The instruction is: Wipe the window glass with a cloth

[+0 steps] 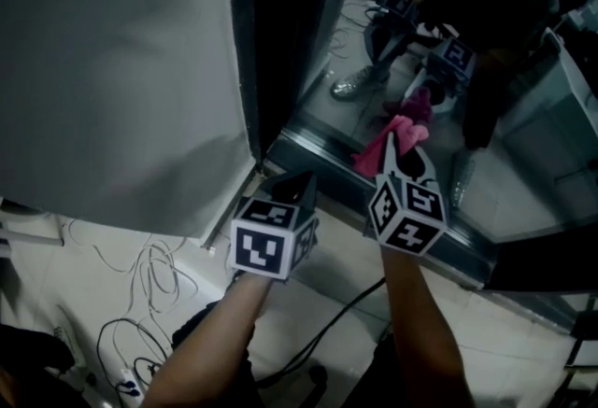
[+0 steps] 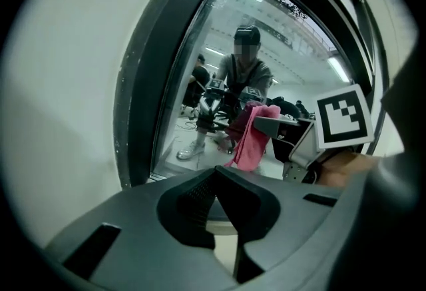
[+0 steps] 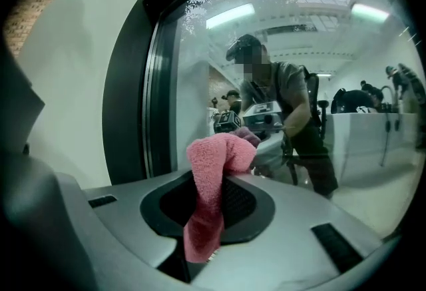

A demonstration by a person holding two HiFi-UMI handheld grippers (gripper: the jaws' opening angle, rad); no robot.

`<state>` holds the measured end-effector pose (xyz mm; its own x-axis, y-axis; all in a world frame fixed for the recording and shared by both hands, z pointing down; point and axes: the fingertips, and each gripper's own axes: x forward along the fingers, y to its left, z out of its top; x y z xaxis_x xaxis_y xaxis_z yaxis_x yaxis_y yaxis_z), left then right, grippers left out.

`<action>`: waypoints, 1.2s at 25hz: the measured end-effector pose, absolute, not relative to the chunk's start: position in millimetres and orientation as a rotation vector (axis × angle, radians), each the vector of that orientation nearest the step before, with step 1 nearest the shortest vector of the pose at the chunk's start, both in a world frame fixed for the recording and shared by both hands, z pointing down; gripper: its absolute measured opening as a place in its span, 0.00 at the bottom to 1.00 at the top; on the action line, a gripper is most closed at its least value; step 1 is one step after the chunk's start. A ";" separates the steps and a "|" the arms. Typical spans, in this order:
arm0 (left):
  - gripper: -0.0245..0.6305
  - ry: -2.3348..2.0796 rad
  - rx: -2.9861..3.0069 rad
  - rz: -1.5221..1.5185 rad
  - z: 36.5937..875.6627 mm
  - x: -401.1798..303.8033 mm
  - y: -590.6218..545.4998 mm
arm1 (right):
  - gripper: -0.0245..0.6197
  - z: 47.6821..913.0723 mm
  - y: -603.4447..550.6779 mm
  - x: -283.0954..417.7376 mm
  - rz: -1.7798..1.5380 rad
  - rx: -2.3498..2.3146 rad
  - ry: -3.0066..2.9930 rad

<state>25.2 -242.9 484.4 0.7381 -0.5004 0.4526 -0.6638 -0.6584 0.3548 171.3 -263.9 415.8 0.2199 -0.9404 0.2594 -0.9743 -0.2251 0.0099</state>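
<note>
The right hand-held gripper (image 3: 223, 173) has its jaws pinching a pink terry cloth (image 1: 385, 147). One fold bunches above the jaw tips and a tail hangs down between the ribbed pads. In the head view the cloth sits at about one o'clock from the centre, low on the window glass (image 1: 523, 163). There it meets its own pink reflection, so it looks pressed to the pane.

The left hand-held gripper (image 2: 215, 173) is at eight o'clock from the cloth. Its jaws are pressed together at the tips with nothing between them. It points at the bottom corner of the dark window frame (image 1: 271, 42) and stands apart from the glass.

The frame runs upright at twelve o'clock and turns along the sill toward four o'clock. The pane acts like a mirror, showing a lit room with ceiling lights and the reflection of a person (image 3: 286, 103) holding both tools. A plain white wall (image 1: 112, 51) fills the left side, from nine to eleven o'clock. Below it is a pale tiled floor (image 1: 56, 275), with loose white cables (image 1: 149, 271) at seven o'clock and a black cable (image 1: 327, 331) at six.

Both bare forearms reach up from the bottom edge. The right forearm (image 1: 420, 331) is stretched farther forward than the left forearm (image 1: 210, 341).
</note>
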 end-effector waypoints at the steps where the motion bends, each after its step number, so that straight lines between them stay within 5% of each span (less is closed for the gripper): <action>1: 0.04 -0.889 2.423 0.429 486.0 20.3 -245.6 | 0.15 417.2 -268.8 165.9 0.297 2.307 -1.847; 30: 0.04 -0.992 2.282 0.440 506.6 -48.7 -271.5 | 0.15 468.3 -379.1 40.1 0.394 1.999 -2.163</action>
